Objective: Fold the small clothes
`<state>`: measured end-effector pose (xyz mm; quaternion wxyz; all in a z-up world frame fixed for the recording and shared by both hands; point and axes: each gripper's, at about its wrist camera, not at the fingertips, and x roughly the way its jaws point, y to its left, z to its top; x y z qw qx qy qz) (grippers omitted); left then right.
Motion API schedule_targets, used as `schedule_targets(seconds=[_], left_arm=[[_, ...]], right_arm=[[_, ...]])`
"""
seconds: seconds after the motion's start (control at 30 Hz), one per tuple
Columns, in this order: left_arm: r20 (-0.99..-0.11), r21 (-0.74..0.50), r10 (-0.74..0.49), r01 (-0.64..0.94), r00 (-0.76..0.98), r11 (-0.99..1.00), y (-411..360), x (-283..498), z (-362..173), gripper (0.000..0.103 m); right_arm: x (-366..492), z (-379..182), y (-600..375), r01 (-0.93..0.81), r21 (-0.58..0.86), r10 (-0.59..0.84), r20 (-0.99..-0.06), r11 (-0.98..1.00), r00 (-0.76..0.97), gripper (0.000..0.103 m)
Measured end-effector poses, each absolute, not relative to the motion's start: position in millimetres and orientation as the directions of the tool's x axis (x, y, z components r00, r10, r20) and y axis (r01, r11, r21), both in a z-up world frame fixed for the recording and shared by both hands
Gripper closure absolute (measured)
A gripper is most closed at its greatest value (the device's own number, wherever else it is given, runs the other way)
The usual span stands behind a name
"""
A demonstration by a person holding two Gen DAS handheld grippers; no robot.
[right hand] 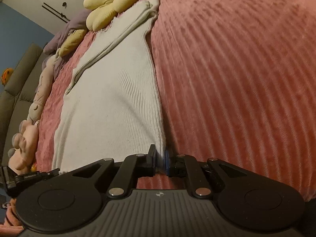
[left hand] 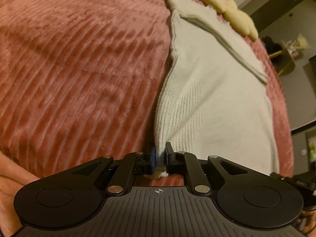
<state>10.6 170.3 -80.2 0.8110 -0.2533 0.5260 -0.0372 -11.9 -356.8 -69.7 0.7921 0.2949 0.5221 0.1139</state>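
Note:
A white ribbed knit garment (left hand: pixel 213 90) lies stretched out on a pink ribbed bedspread (left hand: pixel 79 69). My left gripper (left hand: pixel 160 154) is shut on the garment's near left corner, and the cloth bunches between the pads. In the right wrist view the same garment (right hand: pixel 110 106) runs away from me, with a folded strap or hem at its far end. My right gripper (right hand: pixel 160 158) is shut on the garment's near right corner. The cloth is taut between the two held corners.
A yellow flower-shaped cushion (right hand: pixel 110 2) lies just beyond the garment's far end; it also shows in the left wrist view (left hand: pixel 227 2). Pink and lilac plush toys (right hand: pixel 29 130) line the bed's left side by a grey headboard (right hand: pixel 13 90). The bedspread (right hand: pixel 237 79) extends right.

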Motion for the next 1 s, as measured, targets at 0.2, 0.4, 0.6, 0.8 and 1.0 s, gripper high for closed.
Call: schedule_targets(seconds=[0.2,0.4,0.6,0.8,1.0], left_arm=[[-0.853,-0.406,-0.297,-0.189,0.429,0.894,162,14,-82,0.087],[-0.864,-0.375,-0.28,-0.165,0.418,0.912,157,15,-81,0.086],[-0.874,-0.334,-0.258,-0.124,0.412,0.934,147,17,-77,0.091],[-0.868,-0.348,-0.277,-0.107,0.413,0.931,146,17,-70,0.092],[-0.831,-0.42,-0.336,-0.104,0.443,0.902,146,19,-58,0.092]], right_arm=[[-11,-71,-353,0.114,0.59,0.503,-0.761,0.799,0.409,0.083],[-8,-74,-342,0.094,0.571,0.495,-0.774,0.816,0.395,0.082],[-6,-73,-340,0.079,0.576,0.506,-0.768,0.814,0.391,0.09],[-5,-75,-349,0.116,0.646,0.565,-0.729,0.754,0.387,0.091],[-1,-69,-356,0.14,0.726,0.627,-0.661,0.673,0.412,0.092]])
